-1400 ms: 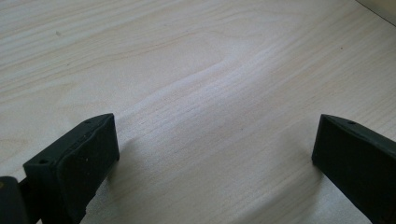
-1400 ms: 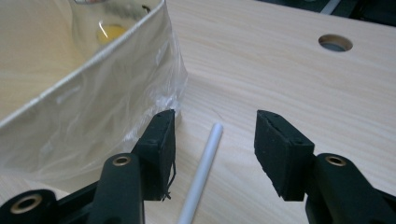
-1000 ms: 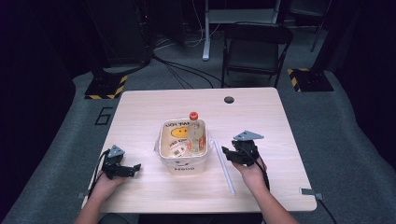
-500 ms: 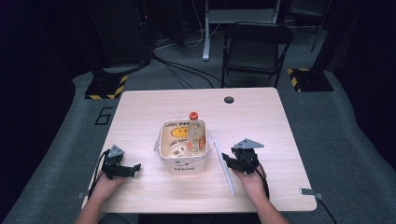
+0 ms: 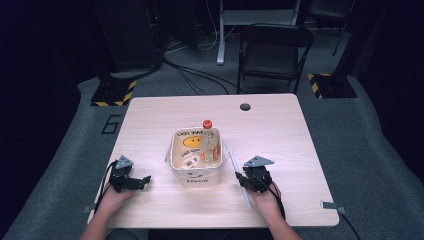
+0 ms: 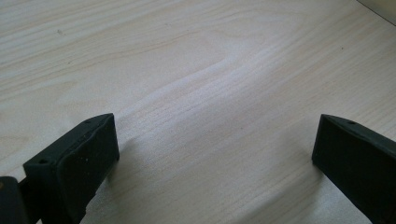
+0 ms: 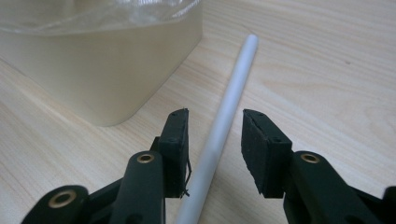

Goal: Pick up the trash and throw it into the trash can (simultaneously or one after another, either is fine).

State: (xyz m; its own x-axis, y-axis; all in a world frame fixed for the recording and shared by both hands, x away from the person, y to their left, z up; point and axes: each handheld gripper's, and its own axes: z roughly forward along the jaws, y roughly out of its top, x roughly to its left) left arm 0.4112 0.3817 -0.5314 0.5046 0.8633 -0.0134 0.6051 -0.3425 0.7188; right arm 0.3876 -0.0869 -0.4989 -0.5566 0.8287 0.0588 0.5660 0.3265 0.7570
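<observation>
1. The white rod (image 7: 223, 122) is seen lying flat on the table (image 5: 300, 145), just right of the tub (image 5: 196, 176).
2. The right gripper (image 7: 215, 140) is set astride it; its jaws have just been closing, yet gaps remain, so nothing is gripped.
3. The left gripper (image 6: 215, 154) is held wide open over bare wood at near left.
4. Gripping and lifting are judged still to come.

Matt white tube (image 7: 229, 107), wood-grain table (image 7: 327, 70)

My light wooden table (image 5: 150, 125) carries a cream tub (image 5: 196, 172) at its middle, with a white tube (image 5: 235, 167) lying flat just right of it.
</observation>
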